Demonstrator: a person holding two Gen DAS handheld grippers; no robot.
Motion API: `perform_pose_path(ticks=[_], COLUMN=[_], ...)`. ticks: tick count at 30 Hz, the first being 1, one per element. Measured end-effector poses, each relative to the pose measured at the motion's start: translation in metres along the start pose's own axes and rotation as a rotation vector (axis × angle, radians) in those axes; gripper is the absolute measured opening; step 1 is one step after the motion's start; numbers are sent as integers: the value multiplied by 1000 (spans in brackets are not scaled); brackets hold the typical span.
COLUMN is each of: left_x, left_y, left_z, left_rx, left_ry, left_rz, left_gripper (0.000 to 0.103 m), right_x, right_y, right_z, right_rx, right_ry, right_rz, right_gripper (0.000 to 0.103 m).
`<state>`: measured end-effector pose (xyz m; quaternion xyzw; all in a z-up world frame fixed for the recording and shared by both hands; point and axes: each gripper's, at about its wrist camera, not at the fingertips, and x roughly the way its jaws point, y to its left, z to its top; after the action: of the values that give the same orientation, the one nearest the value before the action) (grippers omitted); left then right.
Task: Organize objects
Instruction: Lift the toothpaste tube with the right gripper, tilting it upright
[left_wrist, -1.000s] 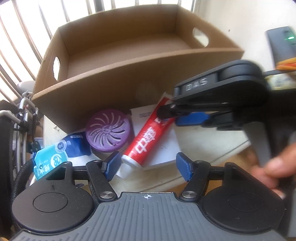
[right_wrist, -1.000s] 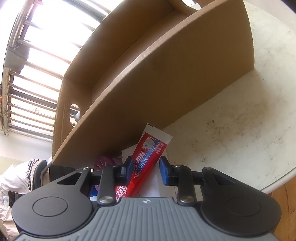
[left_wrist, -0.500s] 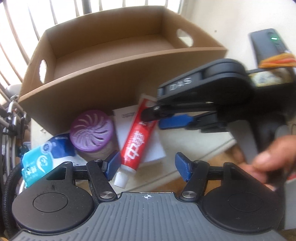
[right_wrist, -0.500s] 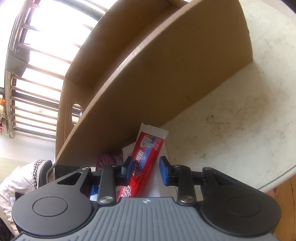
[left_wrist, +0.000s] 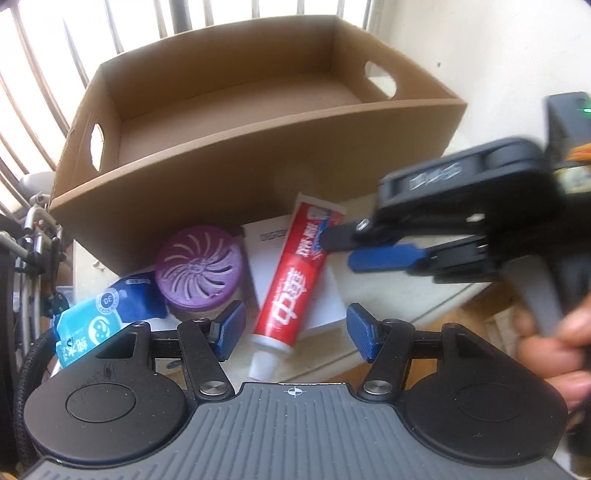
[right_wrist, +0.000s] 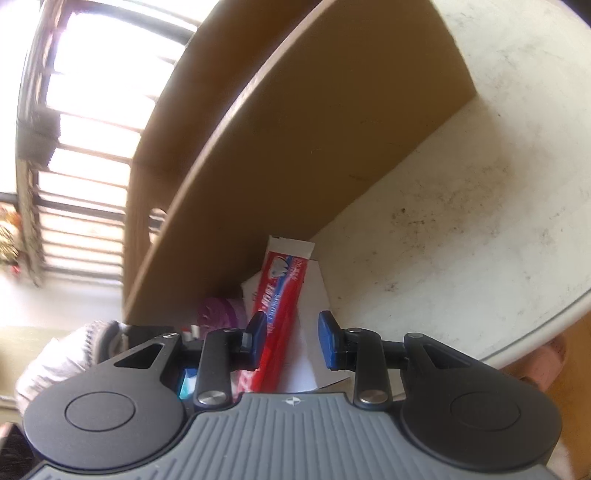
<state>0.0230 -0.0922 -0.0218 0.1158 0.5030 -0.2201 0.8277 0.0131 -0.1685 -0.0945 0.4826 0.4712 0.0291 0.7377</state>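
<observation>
Toothpaste (left_wrist: 295, 284) lies on a white box (left_wrist: 321, 295) on the tabletop (right_wrist: 461, 229), just in front of the big cardboard box (left_wrist: 258, 158). Its cap sticks out toward the near edge of the tabletop, and its flat end almost touches the cardboard wall. The cardboard box looks like the home for all the loose things, so they wait right beside it.

The right gripper (right_wrist: 291, 336) has its fingers spread, one on each side of the tube, not squeezing yet. It seems lined up this way so it can close across the thin tube. The left gripper (left_wrist: 295, 330) hangs back with fingers spread too, holding nothing. A purple round tub (left_wrist: 199, 266) and a blue packet (left_wrist: 88, 325) sit near the left edge of the tabletop.
</observation>
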Motion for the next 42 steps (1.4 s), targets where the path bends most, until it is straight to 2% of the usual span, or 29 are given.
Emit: perform_pose_path(ticks=[2,4,7,11,12,17,25,30,36,42], left_x=[-2,0,-1,-4,-4,-4,8,15,13,16], left_y=[6,7,7,2,1,0,6,14,14,14], left_z=[-4,-4,-4,-5,-5,-4,2,1,-5,-8], left_rx=[1,-5,-19,-7,-4,-8,-33,-85,-127,-149], left_ry=[6,17,17,10,9,2,26,61,75,72], left_rz=[-10,-30,-58,-71,-77,-103,-104,-130,-198,-211], left_gripper=[61,60,60,60,60,61,61,61,60,61], right_x=[-1,-36,-42,-32,-47,-45,-49,-47,-40,-34], right_y=[0,-24,-27,-24,-34,-47,-56,-60,-65,-61], right_z=[0,11,13,13,16,14,14,10,10,13], right_rx=[31,47,49,53,69,121,132,166,197,177], right_ry=[-7,-2,16,48,57,71,93,115,146,159], right_rz=[51,91,146,163,172,213,215,215,184,184], right_gripper=[33,33,33,33,33,33,33,33,34,33])
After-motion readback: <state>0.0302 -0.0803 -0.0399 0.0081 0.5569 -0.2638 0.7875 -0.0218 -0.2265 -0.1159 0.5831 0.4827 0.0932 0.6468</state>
